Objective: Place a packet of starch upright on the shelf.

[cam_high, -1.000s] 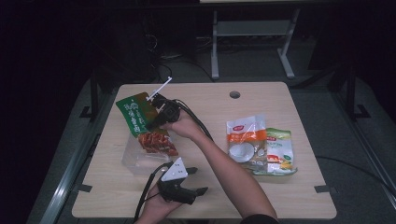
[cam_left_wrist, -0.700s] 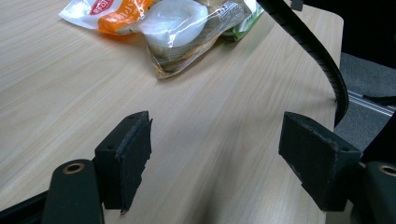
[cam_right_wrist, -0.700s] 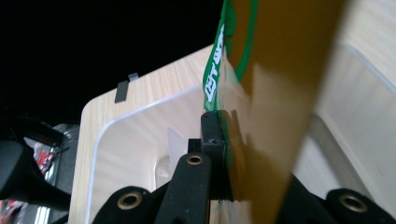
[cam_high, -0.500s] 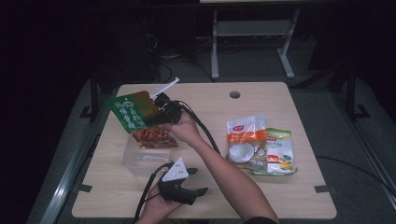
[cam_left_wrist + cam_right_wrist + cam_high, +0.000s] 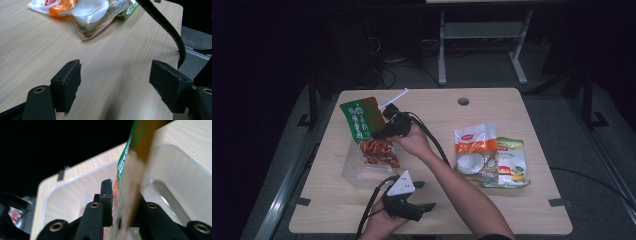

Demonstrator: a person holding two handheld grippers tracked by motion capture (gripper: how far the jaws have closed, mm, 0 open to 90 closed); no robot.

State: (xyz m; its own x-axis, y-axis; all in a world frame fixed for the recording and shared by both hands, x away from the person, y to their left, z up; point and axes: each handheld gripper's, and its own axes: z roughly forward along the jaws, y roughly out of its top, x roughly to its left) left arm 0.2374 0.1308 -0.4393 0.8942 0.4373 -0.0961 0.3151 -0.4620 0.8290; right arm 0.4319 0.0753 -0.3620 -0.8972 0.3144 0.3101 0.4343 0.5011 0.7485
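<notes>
The right gripper [image 5: 384, 127] has just been opening, with the green snack bag [image 5: 362, 119] between its jaws, right above the clear box [image 5: 353, 170]. The left gripper [image 5: 424, 200] is open near the box, over the bench [image 5: 532, 210].

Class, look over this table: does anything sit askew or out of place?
Yes. The green snack bag sticks up tilted between the right gripper jaws over the clear bin, not lying flat like the two packets on the table.

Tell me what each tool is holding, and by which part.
The right tool has the green snack packet between its just-opened jaws, at the packet's lower edge, above the clear container. The left tool holds nothing.
</notes>
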